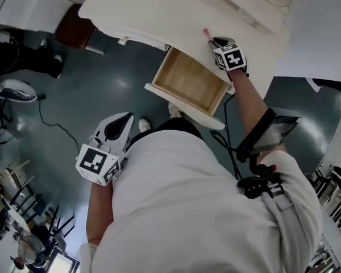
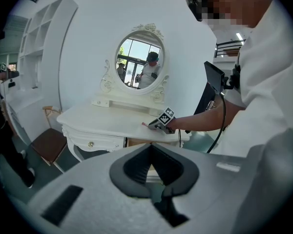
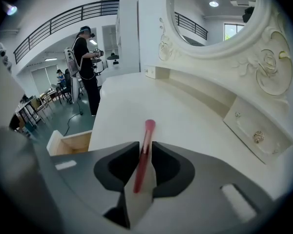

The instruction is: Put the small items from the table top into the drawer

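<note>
A thin pink stick [image 3: 147,135] lies on the white dressing table [image 3: 190,123], near its front edge. My right gripper [image 3: 145,149] is down over it, open, with a jaw close on either side of the stick. The head view shows this gripper [image 1: 214,40] at the table edge, the stick [image 1: 206,34] poking out past it. Just below, the wooden drawer [image 1: 187,81] is pulled out, and its inside shows bare wood. My left gripper [image 1: 120,121] hangs away from the table beside the person's hip, shut and holding nothing.
An oval mirror [image 2: 139,57] and small trinket drawers [image 3: 256,130] stand at the back of the table. A brown-seated chair [image 2: 49,143] sits left of it. A cable [image 1: 51,124] runs over the floor. Other people stand far off [image 3: 85,57].
</note>
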The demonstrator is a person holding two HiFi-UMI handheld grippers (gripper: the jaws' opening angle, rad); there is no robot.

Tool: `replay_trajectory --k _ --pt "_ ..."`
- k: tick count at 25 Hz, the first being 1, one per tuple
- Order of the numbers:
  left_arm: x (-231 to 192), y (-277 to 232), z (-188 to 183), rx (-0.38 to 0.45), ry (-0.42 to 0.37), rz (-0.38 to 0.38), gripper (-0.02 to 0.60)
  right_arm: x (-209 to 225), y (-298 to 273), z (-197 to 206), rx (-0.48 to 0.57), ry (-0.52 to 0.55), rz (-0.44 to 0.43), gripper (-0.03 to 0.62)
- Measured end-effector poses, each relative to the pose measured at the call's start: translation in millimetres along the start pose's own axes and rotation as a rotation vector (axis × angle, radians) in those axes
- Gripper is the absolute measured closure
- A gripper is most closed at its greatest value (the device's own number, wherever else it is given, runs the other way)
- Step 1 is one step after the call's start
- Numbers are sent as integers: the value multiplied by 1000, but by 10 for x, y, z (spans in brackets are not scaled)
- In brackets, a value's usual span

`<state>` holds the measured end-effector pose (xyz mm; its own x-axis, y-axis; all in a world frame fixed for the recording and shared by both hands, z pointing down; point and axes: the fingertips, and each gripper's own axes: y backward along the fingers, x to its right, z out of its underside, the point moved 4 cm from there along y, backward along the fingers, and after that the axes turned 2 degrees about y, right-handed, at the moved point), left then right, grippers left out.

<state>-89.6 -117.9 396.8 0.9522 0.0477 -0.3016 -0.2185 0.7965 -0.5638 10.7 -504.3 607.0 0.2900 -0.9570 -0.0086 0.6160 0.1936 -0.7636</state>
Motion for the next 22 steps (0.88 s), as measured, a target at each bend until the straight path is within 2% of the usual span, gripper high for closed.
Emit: replay_trajectory --k 3,12,22 --pt "-8 38 13 -1 9 -8 578 -32 11 -23 6 -20 -14 548" --pt "-34 -22 11 -11 1 11 578 -97 87 -28 28 -39 -25 549" --pt "-13 -46 34 -14 -11 39 578 -857 258 -58 58 5 -138 549"
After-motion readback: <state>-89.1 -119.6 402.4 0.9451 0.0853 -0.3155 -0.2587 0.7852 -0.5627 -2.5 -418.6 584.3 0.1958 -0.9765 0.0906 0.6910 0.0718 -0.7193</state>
